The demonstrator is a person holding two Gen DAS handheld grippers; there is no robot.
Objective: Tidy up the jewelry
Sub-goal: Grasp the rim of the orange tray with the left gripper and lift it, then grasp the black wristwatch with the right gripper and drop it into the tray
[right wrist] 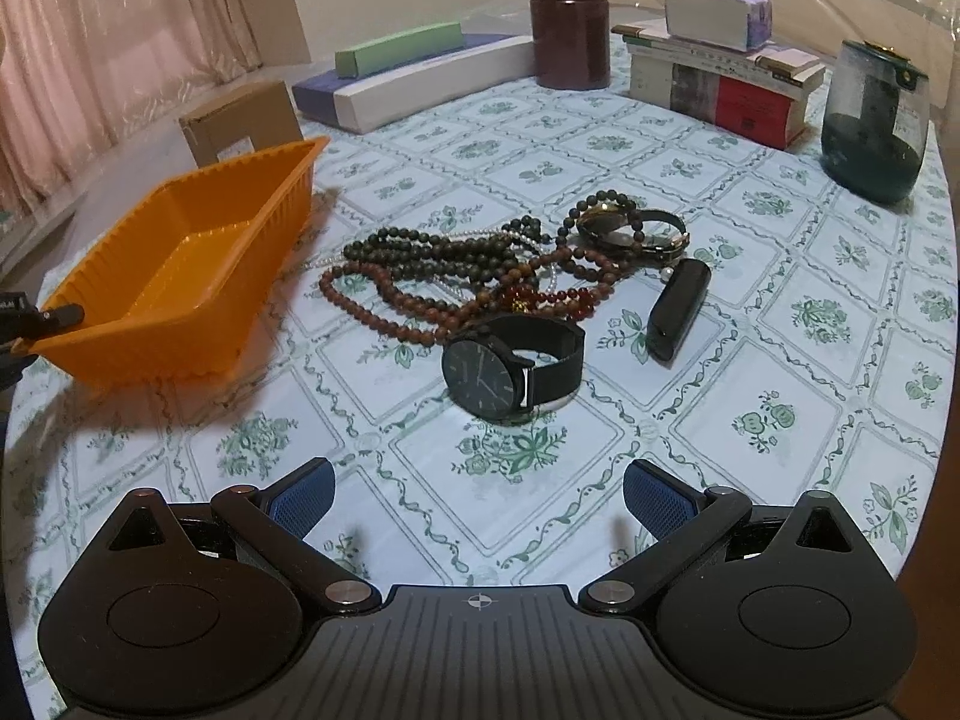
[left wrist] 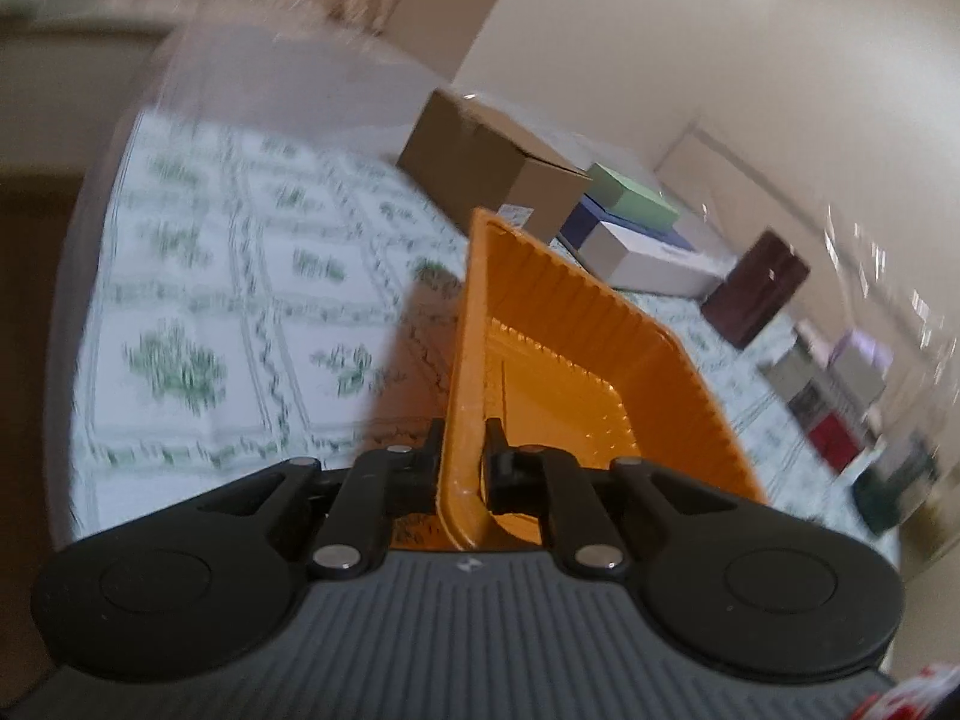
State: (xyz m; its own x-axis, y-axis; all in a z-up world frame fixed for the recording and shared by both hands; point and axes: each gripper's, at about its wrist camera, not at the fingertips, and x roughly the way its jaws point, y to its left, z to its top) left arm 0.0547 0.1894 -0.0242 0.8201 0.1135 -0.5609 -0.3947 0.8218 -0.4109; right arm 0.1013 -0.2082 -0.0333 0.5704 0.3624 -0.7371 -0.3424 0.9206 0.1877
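Left gripper [left wrist: 465,447] fingers pinch the ribbed wall of one orange plastic tray [right wrist: 174,276], tilted at the table's left; right gripper [right wrist: 478,495] fingers spread wide, empty. Centre: tangled bead strands [right wrist: 456,270], two watches [right wrist: 510,363], one glossy black case [right wrist: 678,315].

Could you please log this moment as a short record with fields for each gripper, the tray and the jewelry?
left gripper: shut on the rim of the orange tray, holding it tilted
right gripper: open, empty, above the tablecloth
tray contents: none visible
jewelry: bead necklaces, black watch, second watch, all lying on the tablecloth
nearest item to right gripper: black watch
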